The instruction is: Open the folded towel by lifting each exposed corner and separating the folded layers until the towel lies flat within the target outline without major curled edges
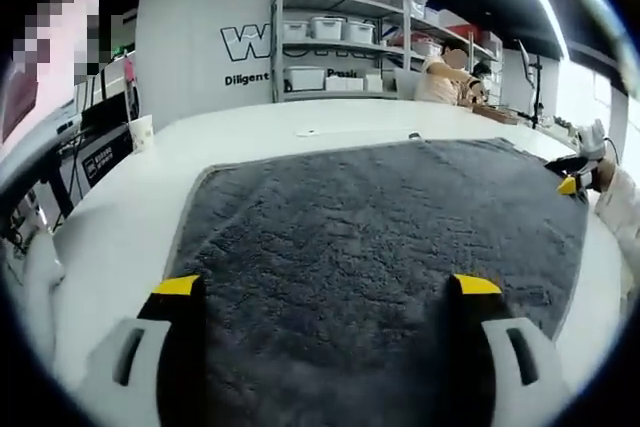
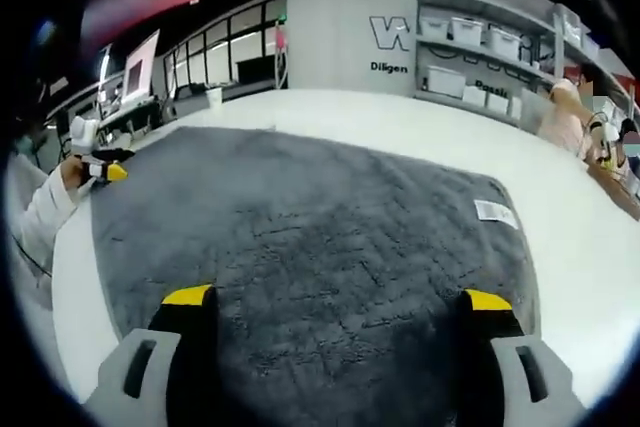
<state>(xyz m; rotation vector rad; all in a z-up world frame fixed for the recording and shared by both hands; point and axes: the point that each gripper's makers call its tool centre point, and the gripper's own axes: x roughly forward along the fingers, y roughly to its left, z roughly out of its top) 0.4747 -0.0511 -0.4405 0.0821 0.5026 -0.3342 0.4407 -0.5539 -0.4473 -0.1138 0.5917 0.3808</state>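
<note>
In the left gripper view, the left tool point(image 1: 326, 287) stands with its two yellow-tipped jaws wide apart, holding nothing, above the near edge of the grey towel point(image 1: 380, 237). The towel lies spread out on the white surface point(image 1: 120, 217), its left edge and far left corner lying flat, its pile showing faint crease lines. At the far right edge of the towel the right tool point(image 1: 570, 183) comes into the picture, a yellow tip showing just at the towel's border, with a white sleeve point(image 1: 622, 209) behind it. Beyond the surface stands a shelf rack point(image 1: 340, 42) with white bins, against a white wall with dark lettering, and a person point(image 1: 445, 75) sits to its right. A paper cup point(image 1: 141, 132) stands near the far left of the surface

In the right gripper view, the right tool point(image 2: 338, 298) also has its jaws parted with nothing between them, over the near edge of the towel point(image 2: 300, 217). The towel lies open across the surface point(image 2: 560, 227), a small white label point(image 2: 494, 211) on it near its right edge. At the far left the left tool point(image 2: 106, 171) sits at the towel's border; whether it grips the cloth I cannot tell
</note>
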